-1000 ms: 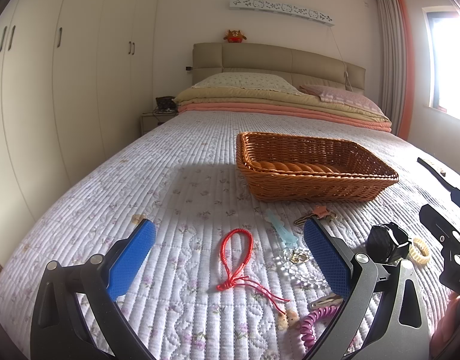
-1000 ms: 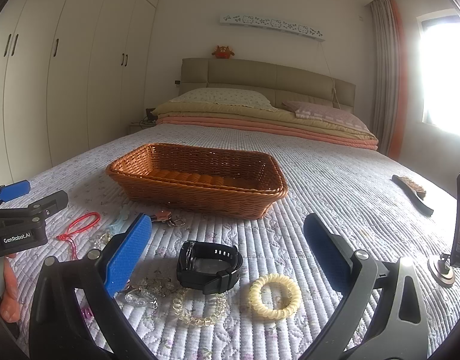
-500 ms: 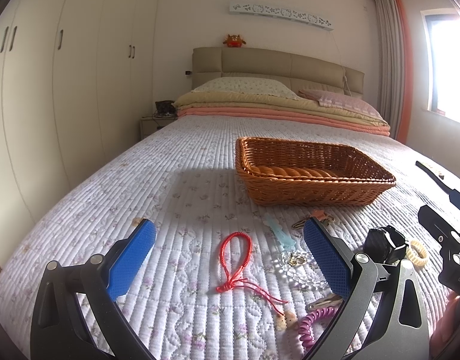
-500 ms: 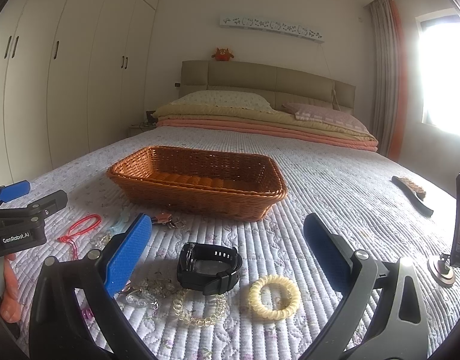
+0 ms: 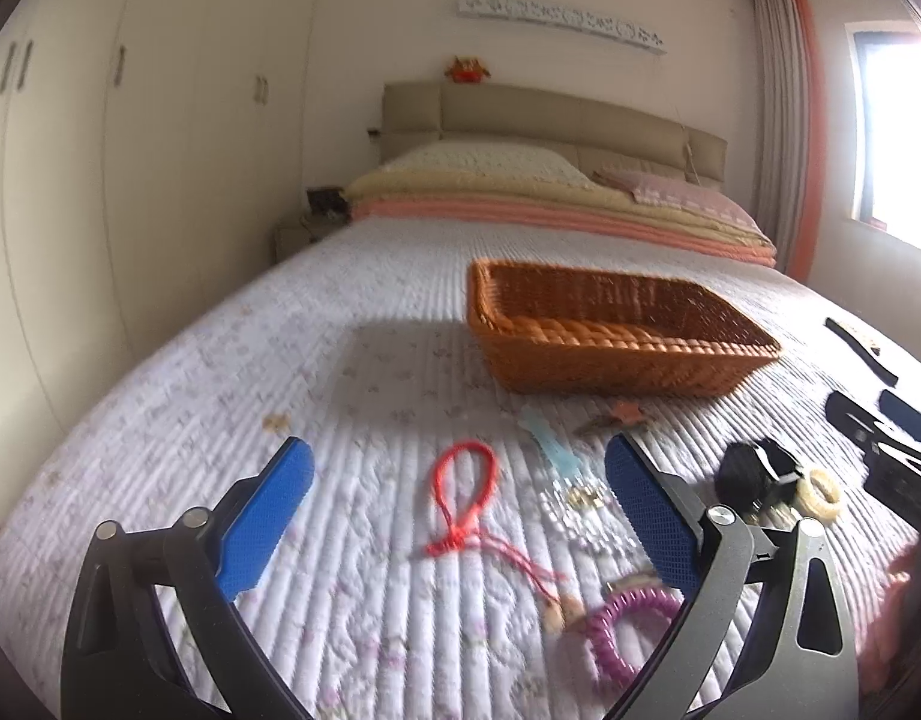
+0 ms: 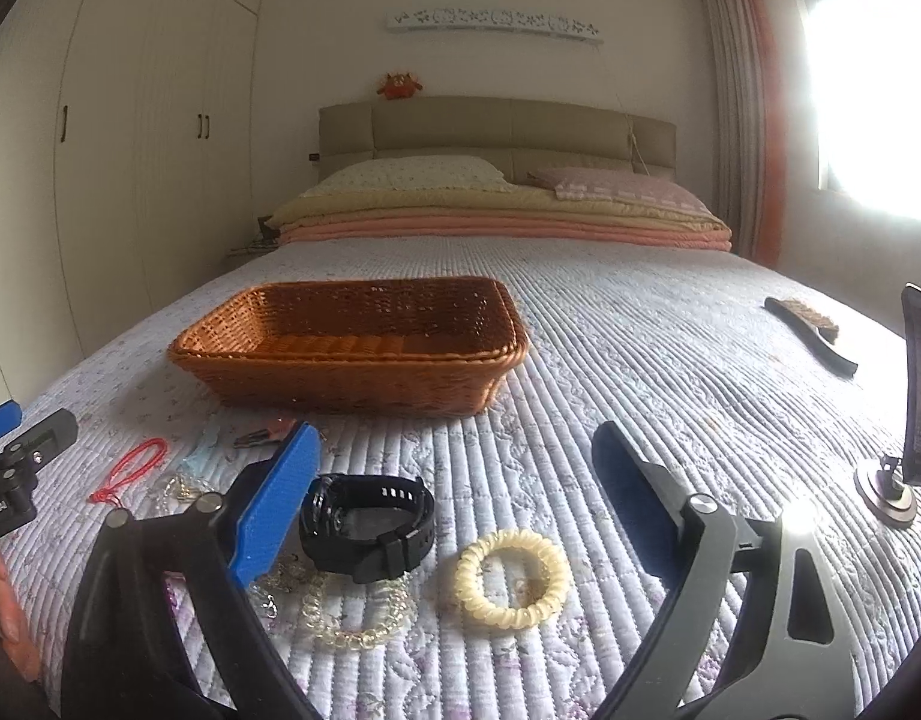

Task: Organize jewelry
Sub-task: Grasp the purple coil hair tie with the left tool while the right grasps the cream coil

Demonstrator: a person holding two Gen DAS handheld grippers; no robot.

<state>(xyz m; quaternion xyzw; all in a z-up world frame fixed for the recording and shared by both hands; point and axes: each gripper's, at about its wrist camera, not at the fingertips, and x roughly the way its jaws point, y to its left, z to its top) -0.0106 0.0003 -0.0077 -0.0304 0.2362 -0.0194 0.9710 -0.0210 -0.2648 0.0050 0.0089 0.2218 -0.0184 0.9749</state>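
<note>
Left wrist view, read from left to right: the left gripper (image 5: pixel 457 474) hangs over the white quilted bedspread (image 5: pixel 232 396), its blue-padded jaws wide but closing, with nothing pressed between the pads. A red knotted cord bracelet (image 5: pixel 463 495) lies flat on the quilt inside the gap, touching neither pad. Just beyond it lie a pale blue strip (image 5: pixel 550 444) and a clear crystal bead bracelet (image 5: pixel 571 516), the latter partly hidden by the right-hand finger. A purple spiral hair tie (image 5: pixel 622 630) sits lower down, near that same finger. The rectangular brown wicker basket (image 5: pixel 616 330) stands further up the bed, well apart from the jewelry; what it holds cannot be told from this angle. To the right, a black wristwatch (image 5: pixel 754 471) and a cream spiral hair tie (image 5: pixel 820 489) lie side by side, with the other gripper at the frame edge.

Right wrist view, same order: the left gripper (image 6: pixel 4 456) shows at the far left, near the red cord. The right gripper (image 6: pixel 454 474) is wide, its jaws closing, holding nothing. The black wristwatch (image 6: pixel 367 525) rests just beside its left blue pad, and a clear bead bracelet (image 6: pixel 352 618) lies below the watch. The cream spiral hair tie (image 6: pixel 511 576) lies within the gap, clear of both pads. A dark brush (image 6: pixel 811 342) lies apart at the right, and a phone on a round stand (image 6: pixel 904 468) stands at the right edge.
</note>
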